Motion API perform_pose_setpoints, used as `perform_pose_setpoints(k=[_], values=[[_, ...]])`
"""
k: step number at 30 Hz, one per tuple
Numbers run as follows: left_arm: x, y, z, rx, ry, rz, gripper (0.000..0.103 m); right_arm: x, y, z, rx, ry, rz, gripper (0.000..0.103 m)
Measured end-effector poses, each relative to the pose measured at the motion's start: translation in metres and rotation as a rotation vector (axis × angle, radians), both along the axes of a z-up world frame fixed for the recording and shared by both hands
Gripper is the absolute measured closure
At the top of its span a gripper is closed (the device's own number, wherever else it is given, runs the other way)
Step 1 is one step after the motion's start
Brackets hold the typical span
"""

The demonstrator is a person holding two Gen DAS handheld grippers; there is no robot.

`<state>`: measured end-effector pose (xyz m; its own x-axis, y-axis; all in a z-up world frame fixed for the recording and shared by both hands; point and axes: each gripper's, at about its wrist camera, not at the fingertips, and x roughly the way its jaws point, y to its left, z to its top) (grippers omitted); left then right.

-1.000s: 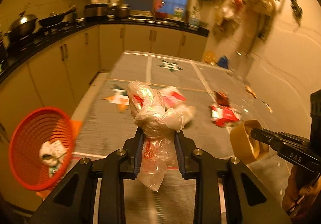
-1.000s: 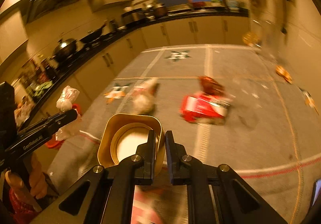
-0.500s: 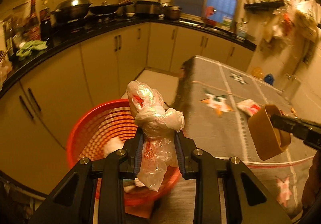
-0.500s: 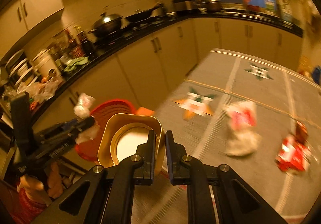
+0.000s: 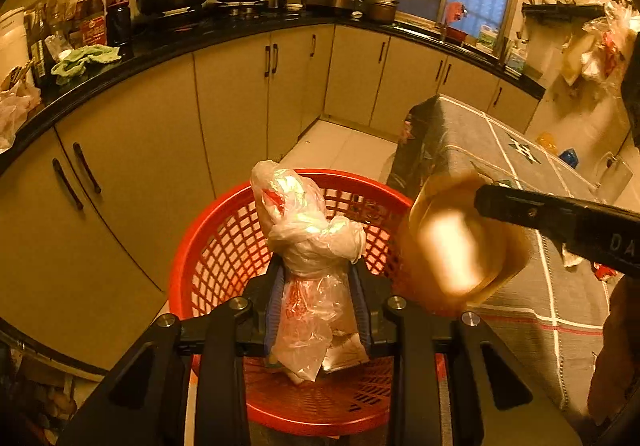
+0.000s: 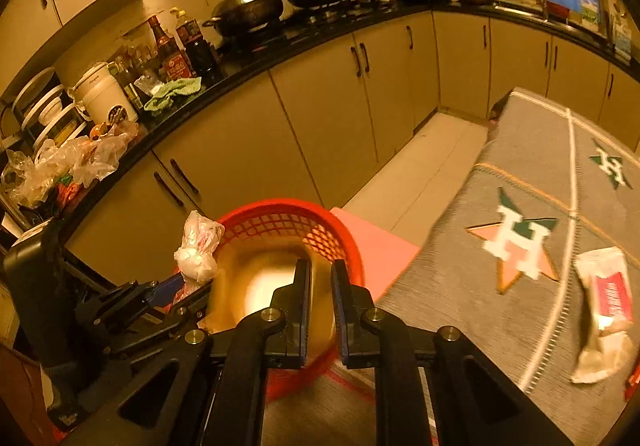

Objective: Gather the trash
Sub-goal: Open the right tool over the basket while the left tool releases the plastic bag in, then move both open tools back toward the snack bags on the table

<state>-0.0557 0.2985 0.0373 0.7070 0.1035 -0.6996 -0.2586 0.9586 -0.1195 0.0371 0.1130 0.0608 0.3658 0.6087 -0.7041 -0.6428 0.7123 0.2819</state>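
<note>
**Both grippers now over the basket, ready to drop**

A second ago both grippers were above the grey table with the red basket [image 5: 224,246] off to the side; now they hang right over it. The left gripper [image 5: 318,306] is clamped on a knotted plastic bag [image 5: 308,238], which sits above the middle of the basket. Just beside the bag, over the basket's table-side rim, the right gripper [image 6: 320,310] carries a tan paper cup [image 6: 256,286]. The cup is smeared by motion. Its fingers stand slightly apart, and I cannot tell whether they grip the cup wall or have begun to let it go. Both pieces look set for release, so this carry is nearly done.

The basket stands on the floor between the cream cabinets [image 5: 132,174] and the table [image 6: 480,230], touching or just beside the table's edge. On the table, well apart from the basket, a red and white wrapper [image 6: 604,294] awaits collection. Beyond the basket, the dark counter [image 6: 256,58] holds a wok, bottles and a green cloth.
</note>
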Motion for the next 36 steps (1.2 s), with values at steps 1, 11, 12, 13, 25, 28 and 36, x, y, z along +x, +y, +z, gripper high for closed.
perform_pose_setpoints(k=[1,11,12,13,25,28,36], values=[[0.0,0.002,-0.001,-0.006,0.002,0.005,0.068,0.001,0.003,-0.002,-0.004,0.003,0.007,0.085],[-0.004,-0.015,0.008,0.022,-0.022,-0.022,0.053,-0.003,-0.05,0.009,0.046,0.012,-0.057,0.082],[-0.003,-0.018,0.009,0.03,-0.023,-0.019,0.05,-0.004,-0.06,0.01,0.051,0.015,-0.067,0.082],[-0.003,-0.021,0.011,0.038,-0.026,-0.018,0.05,-0.006,-0.07,0.01,0.057,0.019,-0.077,0.082],[-0.005,-0.086,0.035,0.044,-0.05,-0.121,0.046,-0.042,-0.187,0.023,0.111,-0.014,-0.216,0.078],[-0.004,-0.113,0.037,0.048,-0.052,-0.172,0.045,-0.048,-0.222,0.024,0.123,-0.019,-0.282,0.075],[0.002,-0.188,0.032,0.079,-0.025,-0.308,0.044,-0.055,-0.301,0.05,0.089,-0.14,-0.48,0.075]])
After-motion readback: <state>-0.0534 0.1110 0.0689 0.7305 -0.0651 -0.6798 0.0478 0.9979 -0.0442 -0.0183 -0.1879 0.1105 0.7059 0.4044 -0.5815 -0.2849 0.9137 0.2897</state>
